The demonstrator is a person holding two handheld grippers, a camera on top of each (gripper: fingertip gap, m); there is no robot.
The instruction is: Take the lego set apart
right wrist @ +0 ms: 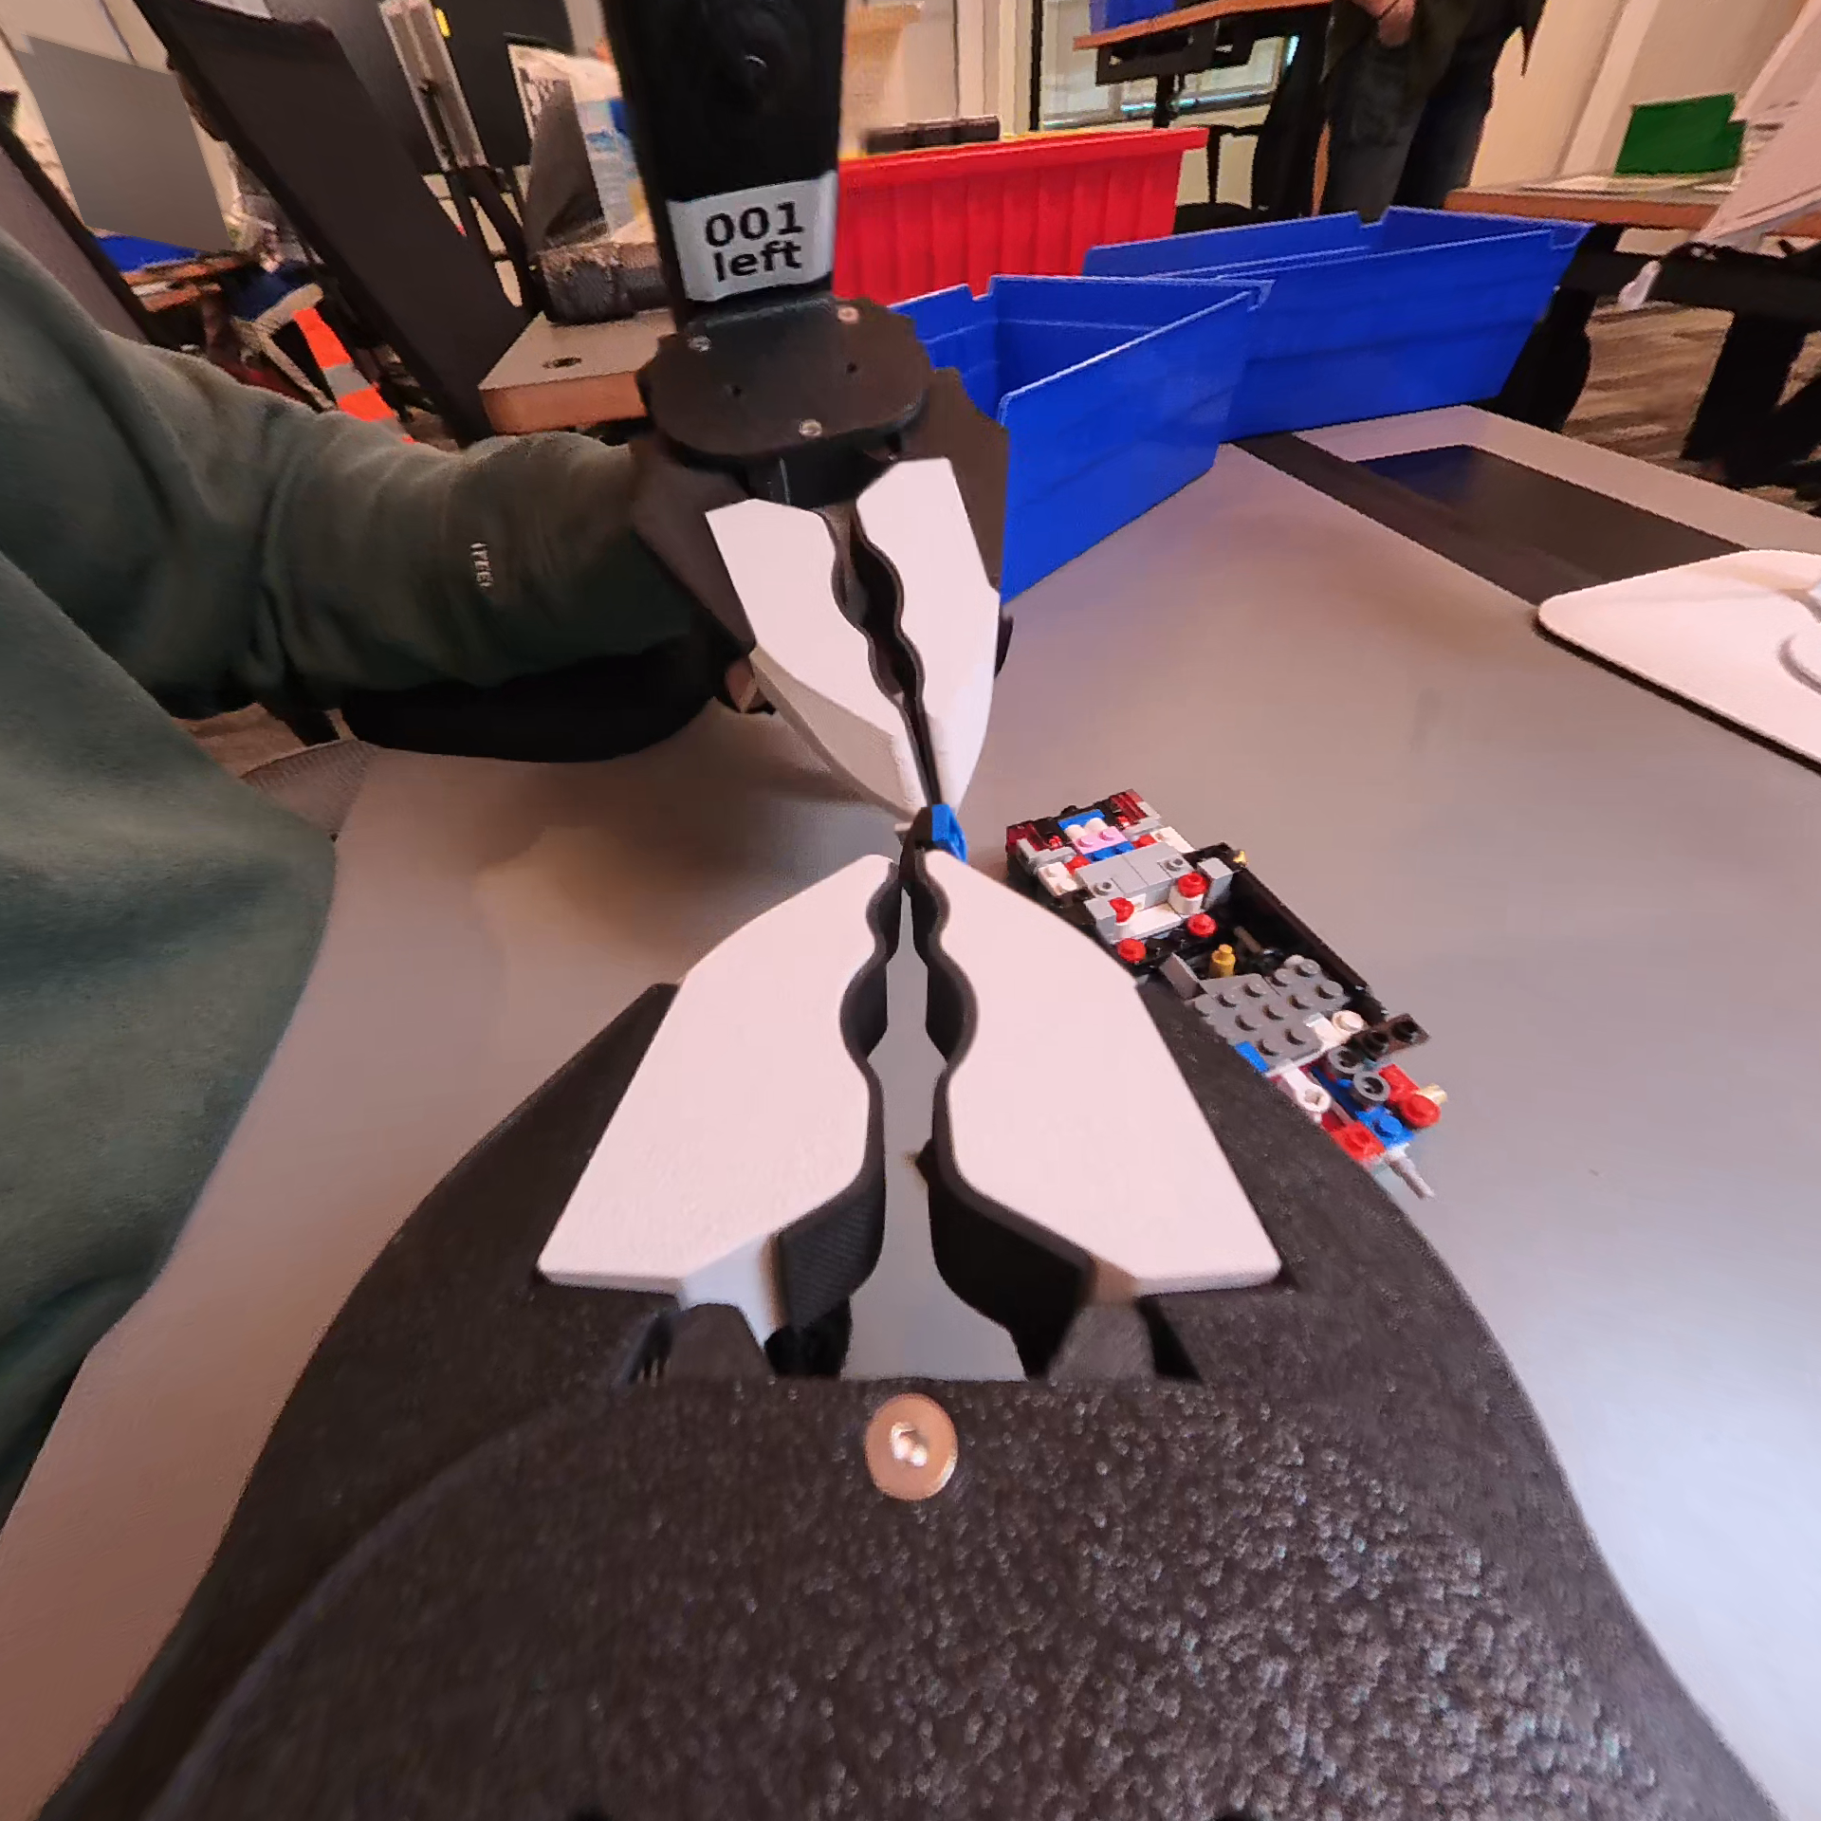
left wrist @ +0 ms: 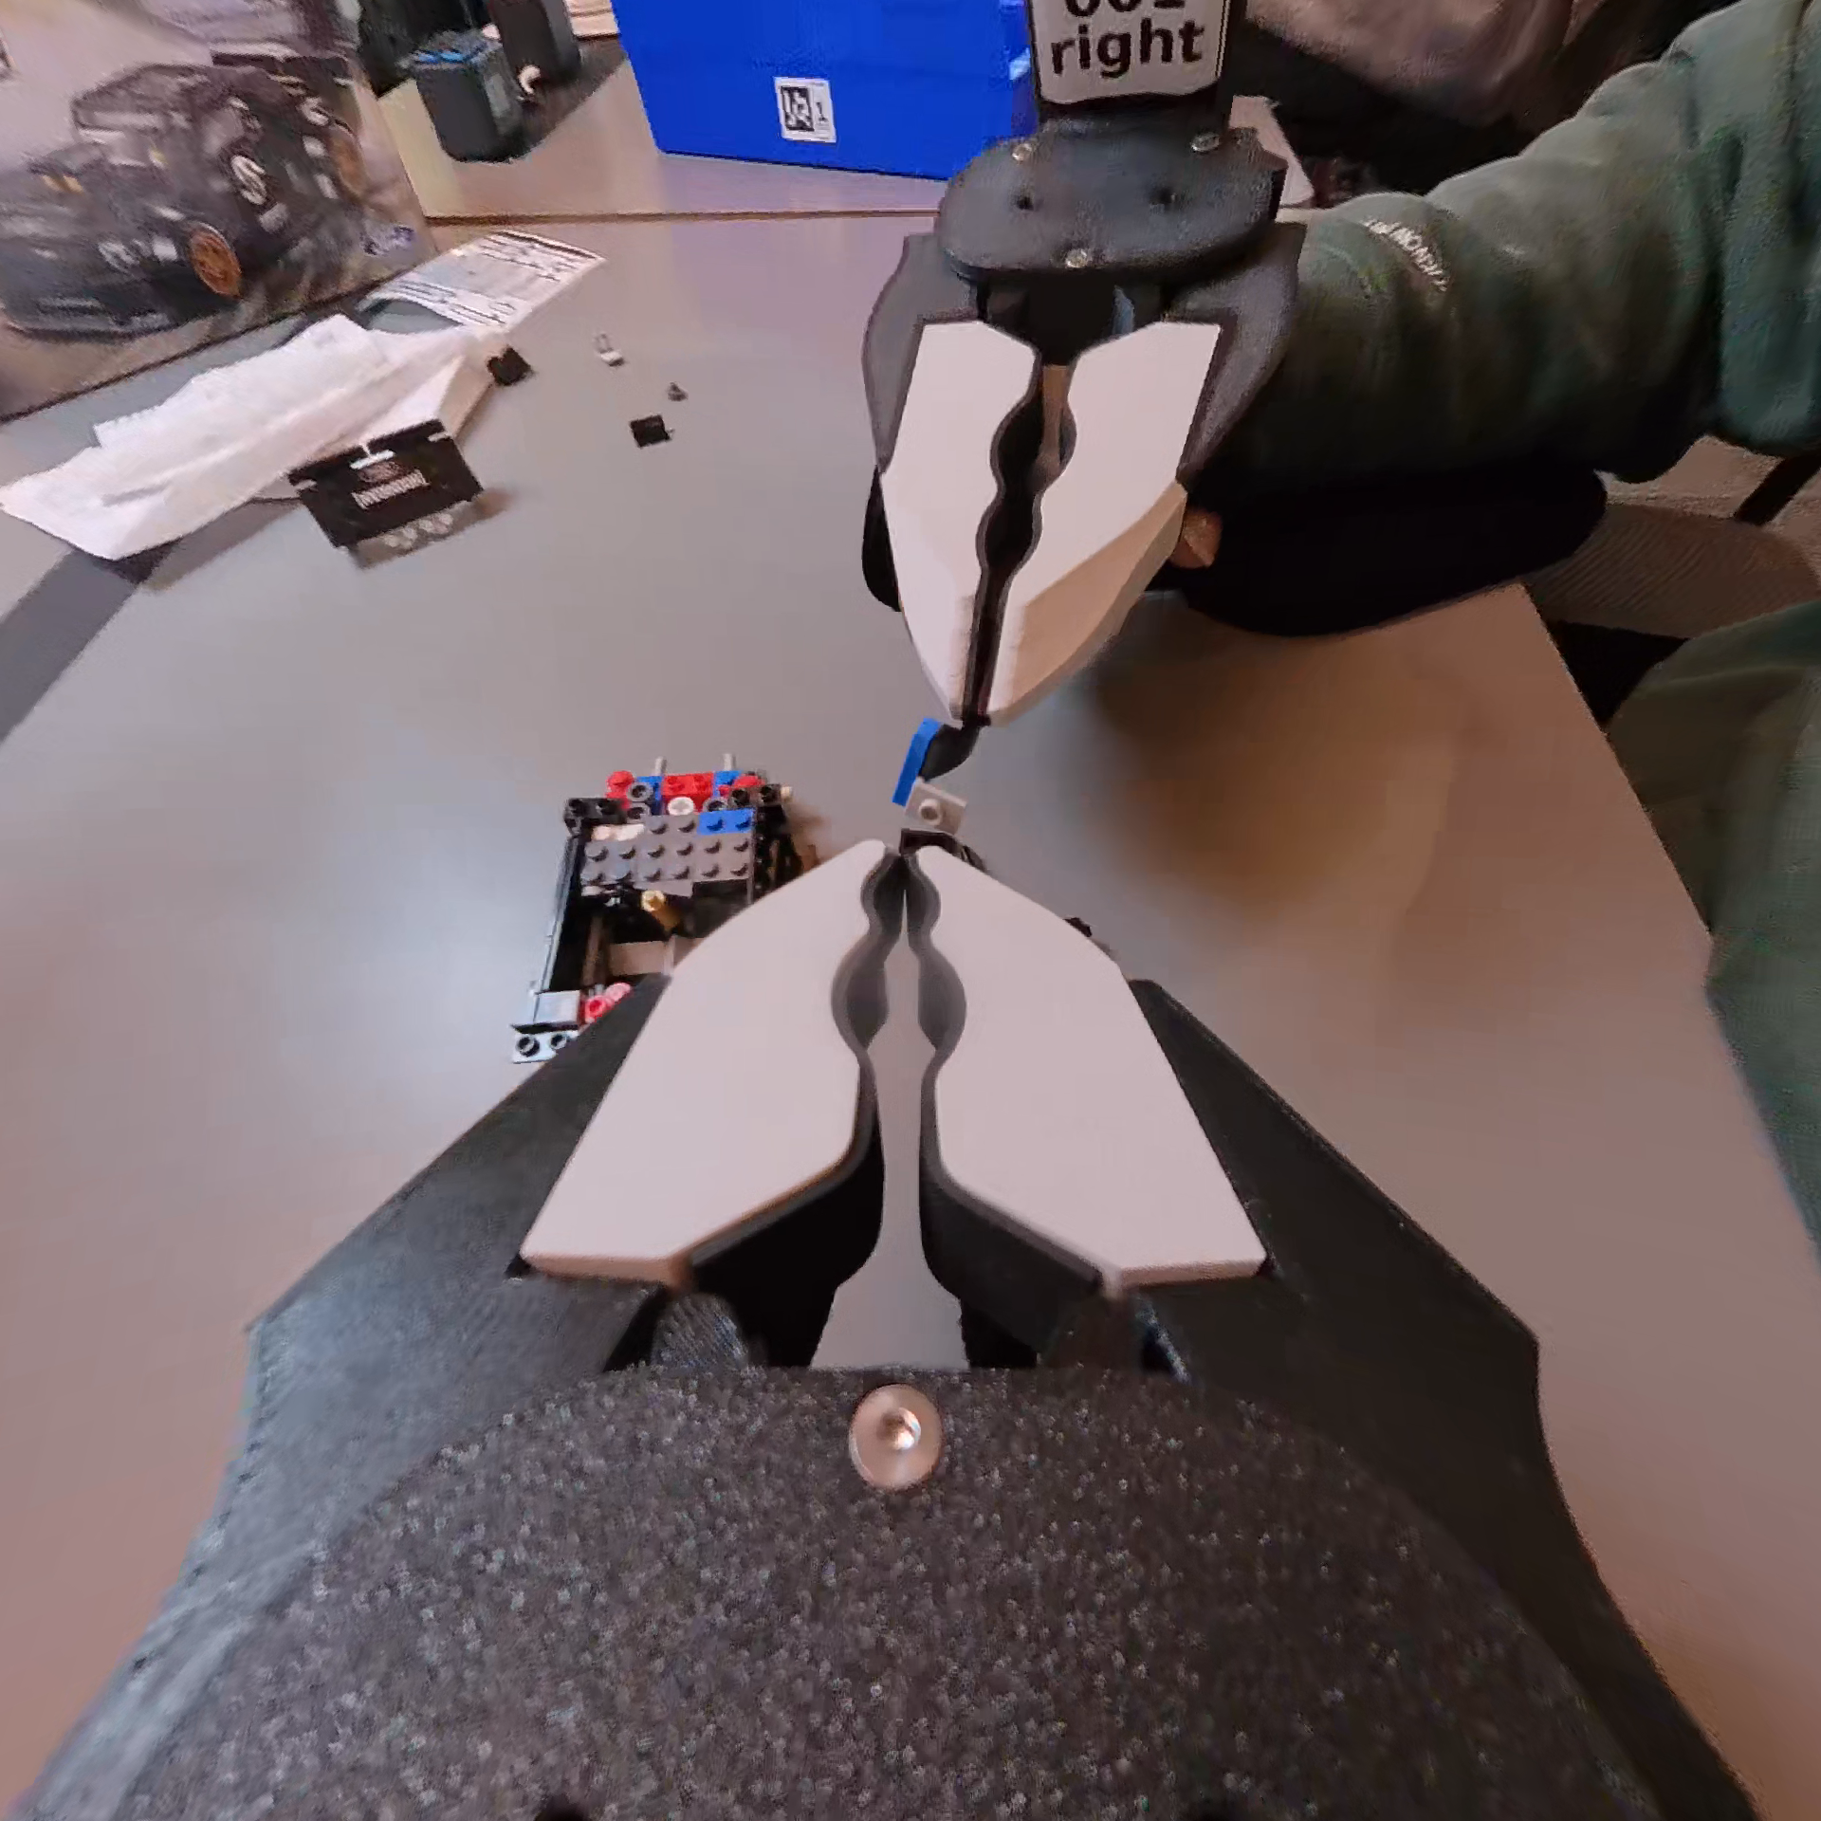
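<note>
A small lego cluster hangs in the air between my two grippers: a blue plate [left wrist: 914,759], a light grey piece [left wrist: 936,806] and black bits. My left gripper [left wrist: 907,859] is shut, its tips pinching the cluster's lower black bit [left wrist: 922,841]. My right gripper [left wrist: 976,717] comes from above, shut on the upper black bit [left wrist: 954,751]. In the right wrist view my right gripper [right wrist: 911,869] and the left gripper [right wrist: 931,803] meet tip to tip at the blue plate [right wrist: 949,833]. The partly stripped lego car chassis [left wrist: 660,877] lies on the table, also in the right wrist view [right wrist: 1222,936].
On the grey table [left wrist: 394,788] lie the set's box [left wrist: 168,197], white paper sheets [left wrist: 246,434], a black booklet [left wrist: 389,488] and small loose black pieces [left wrist: 645,429]. Blue bins [right wrist: 1281,325] stand at the back. A white board [right wrist: 1695,640] lies far right. Only a small space, under 4 cm, lies between the two pairs of fingers.
</note>
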